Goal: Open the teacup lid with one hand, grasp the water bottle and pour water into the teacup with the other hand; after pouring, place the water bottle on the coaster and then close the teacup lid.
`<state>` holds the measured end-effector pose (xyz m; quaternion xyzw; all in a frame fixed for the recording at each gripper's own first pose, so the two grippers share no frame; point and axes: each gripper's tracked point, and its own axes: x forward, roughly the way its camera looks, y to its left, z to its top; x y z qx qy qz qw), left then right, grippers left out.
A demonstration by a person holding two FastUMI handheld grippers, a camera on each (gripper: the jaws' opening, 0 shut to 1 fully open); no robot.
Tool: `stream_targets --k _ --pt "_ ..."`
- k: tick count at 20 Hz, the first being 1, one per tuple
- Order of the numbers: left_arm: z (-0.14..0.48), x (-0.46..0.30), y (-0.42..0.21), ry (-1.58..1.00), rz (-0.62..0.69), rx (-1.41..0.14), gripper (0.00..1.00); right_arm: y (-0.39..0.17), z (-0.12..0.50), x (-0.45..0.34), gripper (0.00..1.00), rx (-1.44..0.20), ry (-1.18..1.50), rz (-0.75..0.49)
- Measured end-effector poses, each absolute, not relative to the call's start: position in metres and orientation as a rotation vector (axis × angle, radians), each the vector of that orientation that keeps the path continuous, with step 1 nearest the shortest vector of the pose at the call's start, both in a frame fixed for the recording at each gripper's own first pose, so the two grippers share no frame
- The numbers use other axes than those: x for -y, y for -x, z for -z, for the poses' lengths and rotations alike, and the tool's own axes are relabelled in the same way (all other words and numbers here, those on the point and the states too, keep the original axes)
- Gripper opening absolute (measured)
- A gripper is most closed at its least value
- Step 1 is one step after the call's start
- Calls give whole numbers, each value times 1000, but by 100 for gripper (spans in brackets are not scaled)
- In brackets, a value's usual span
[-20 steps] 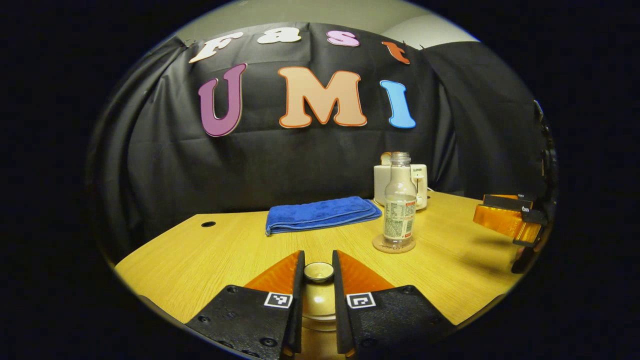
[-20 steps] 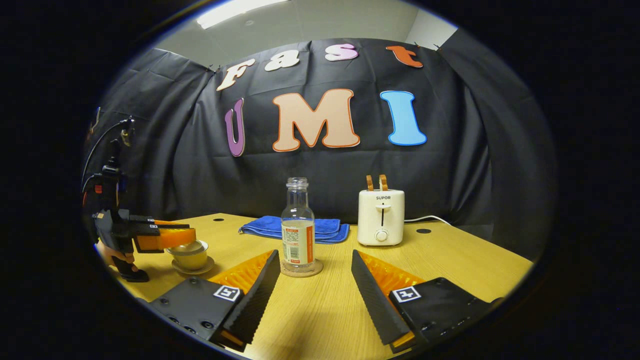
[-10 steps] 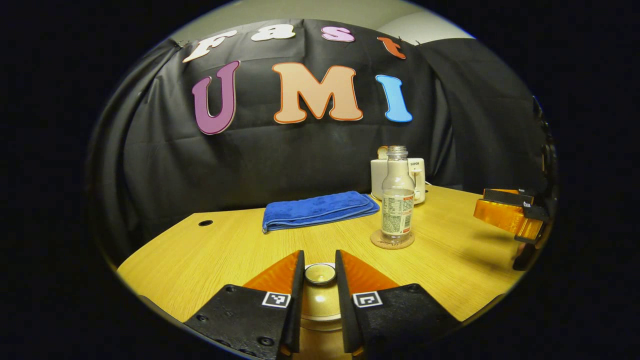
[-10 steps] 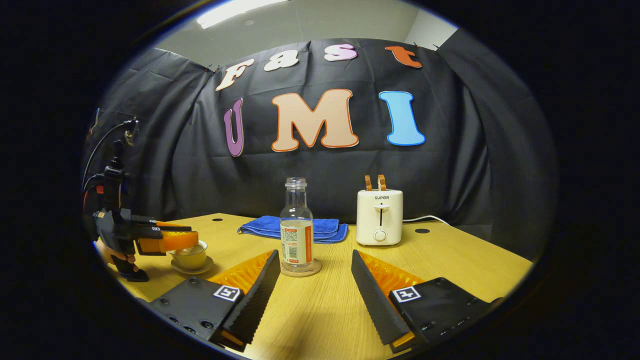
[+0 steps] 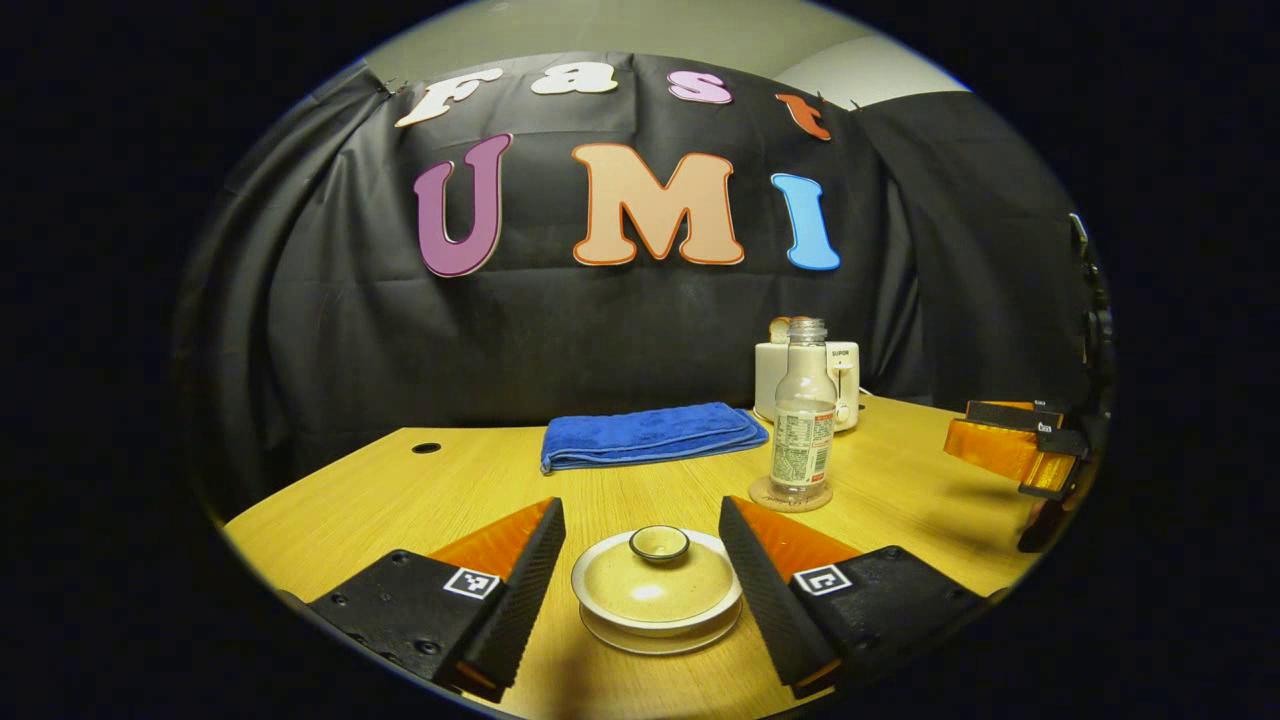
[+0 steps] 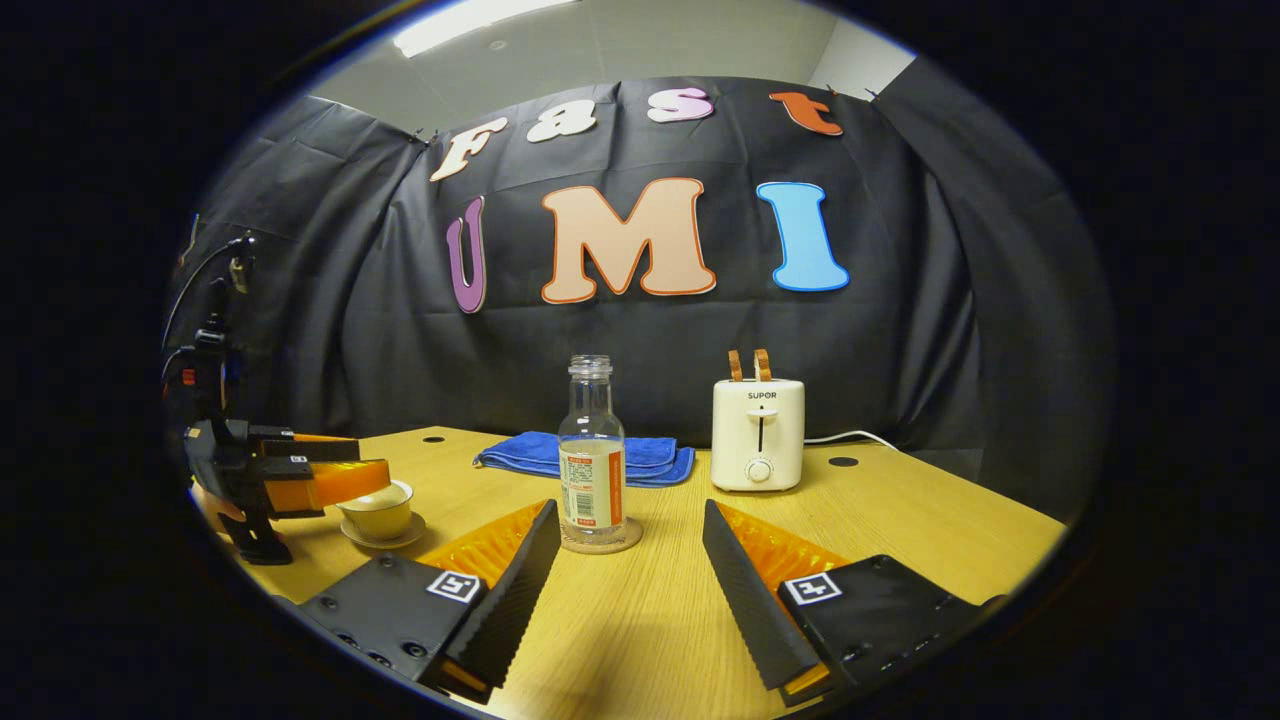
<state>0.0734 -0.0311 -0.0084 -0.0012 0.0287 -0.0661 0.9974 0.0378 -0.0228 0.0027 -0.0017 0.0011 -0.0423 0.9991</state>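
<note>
the left tongs (image 5: 640,590) are spread wide on either side of the beige ceramic teacup lid (image 5: 656,582), which is seated on the cup near the front edge of the wooden surface (image 5: 400,500); nothing is gripped. the right tongs (image 6: 625,570) are likewise parted and empty, just in front of the clear plastic water bottle (image 6: 592,452), which is set on the round cork coaster (image 6: 602,540) towards the middle. if either tongs are pulled away carelessly, the lid could be clipped and knocked askew, or the uncapped bottle tipped.
</note>
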Motion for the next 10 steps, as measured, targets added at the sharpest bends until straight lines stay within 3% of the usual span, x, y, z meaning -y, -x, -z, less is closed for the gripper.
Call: stream_targets --k 1,4,5,6,10 --pt "7 29 -71 11 127 -46 93 -38 -3 23 98 -2 4 85" --pt "-1 20 -60 24 114 -3 95 -38 -3 25 89 -2 4 95" --pt "2 16 -57 25 108 -7 95 -38 -3 26 94 -2 5 99" --pt "0 13 -53 24 103 0 95 -38 -3 28 89 -1 5 105" --pt "1 -5 -44 23 67 -4 95 -37 -3 33 94 -1 6 127"
